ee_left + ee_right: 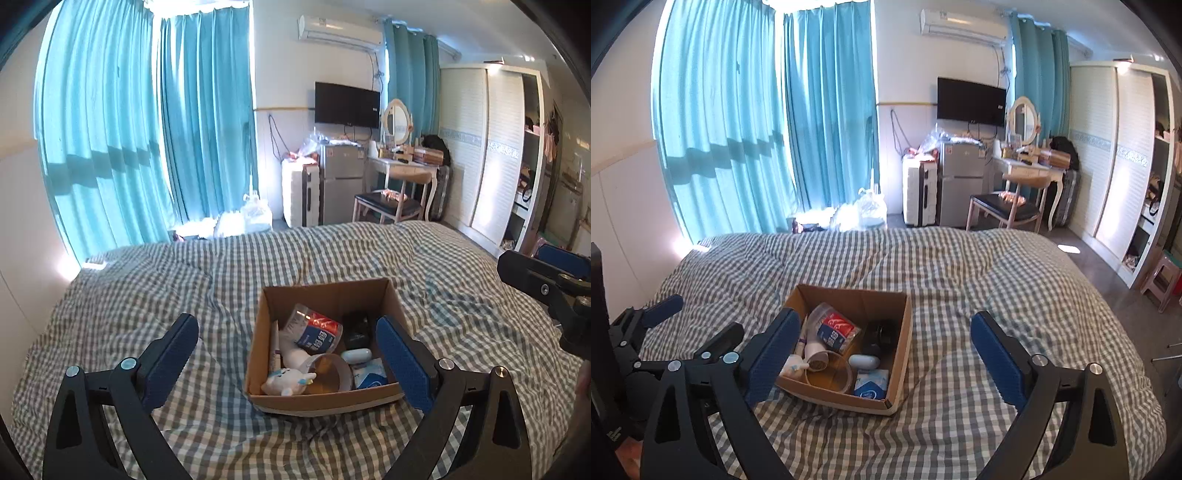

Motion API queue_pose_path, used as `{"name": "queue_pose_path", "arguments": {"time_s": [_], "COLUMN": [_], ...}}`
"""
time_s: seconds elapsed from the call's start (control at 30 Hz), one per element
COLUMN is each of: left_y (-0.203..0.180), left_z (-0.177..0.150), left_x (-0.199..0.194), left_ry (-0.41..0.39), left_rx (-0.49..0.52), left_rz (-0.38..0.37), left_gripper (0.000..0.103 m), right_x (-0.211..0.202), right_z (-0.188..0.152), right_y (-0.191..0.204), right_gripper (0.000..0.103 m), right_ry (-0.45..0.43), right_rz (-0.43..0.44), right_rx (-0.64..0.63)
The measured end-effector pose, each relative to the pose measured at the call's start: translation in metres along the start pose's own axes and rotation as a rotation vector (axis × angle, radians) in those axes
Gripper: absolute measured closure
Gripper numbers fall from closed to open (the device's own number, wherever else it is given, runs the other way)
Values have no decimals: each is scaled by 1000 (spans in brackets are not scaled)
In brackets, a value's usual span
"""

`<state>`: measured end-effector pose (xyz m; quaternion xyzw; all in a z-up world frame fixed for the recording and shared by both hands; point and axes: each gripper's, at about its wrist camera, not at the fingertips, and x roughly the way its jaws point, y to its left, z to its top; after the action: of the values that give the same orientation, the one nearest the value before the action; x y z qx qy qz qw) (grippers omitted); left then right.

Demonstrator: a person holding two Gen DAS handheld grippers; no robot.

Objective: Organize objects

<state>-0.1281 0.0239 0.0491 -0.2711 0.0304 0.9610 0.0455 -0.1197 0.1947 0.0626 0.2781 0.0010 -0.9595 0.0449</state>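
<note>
An open cardboard box sits on the checked bed cover; it also shows in the right wrist view. Inside lie a clear bag with a red and blue label, a white plush toy, a clear tape roll, a white case, a blue packet and a dark item. My left gripper is open and empty, hovering over the box's near left side. My right gripper is open and empty, just right of the left one.
The bed cover spreads wide around the box. Beyond the bed's far edge stand teal curtains, a suitcase, a small fridge, a dressing table with chair and a white wardrobe. A pink stool stands at right.
</note>
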Motion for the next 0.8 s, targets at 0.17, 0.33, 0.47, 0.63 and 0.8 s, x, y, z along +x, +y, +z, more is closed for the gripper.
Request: {"name": "queue_pose_path", "arguments": {"time_s": [0.17,0.33,0.47,0.63,0.8], "left_y": [4,9,16,22,15], "left_z": [3,3,-1,-14,-38], "left_x": [-32,-63,-84,-110,-120], "left_ry": [-56,-110,-141,-171,-174], "left_rx": [-2,-10,-53,-113,-92], "left_rz": [4,19,31,14,45], "left_gripper": [2,1,1,0,0], "right_x": [-32,-59,-75,-91,-98], "right_z": [3,1,-5,-23,-51], "right_y": [0,-1,1,4,8], "right_gripper": [7,5,3,3,2], "right_ry": [-66,-117,-152,-181,-219], "right_rz": [-11,-22,-24,-5,4], "right_rx": [10,11,-9,-14,-5]}}
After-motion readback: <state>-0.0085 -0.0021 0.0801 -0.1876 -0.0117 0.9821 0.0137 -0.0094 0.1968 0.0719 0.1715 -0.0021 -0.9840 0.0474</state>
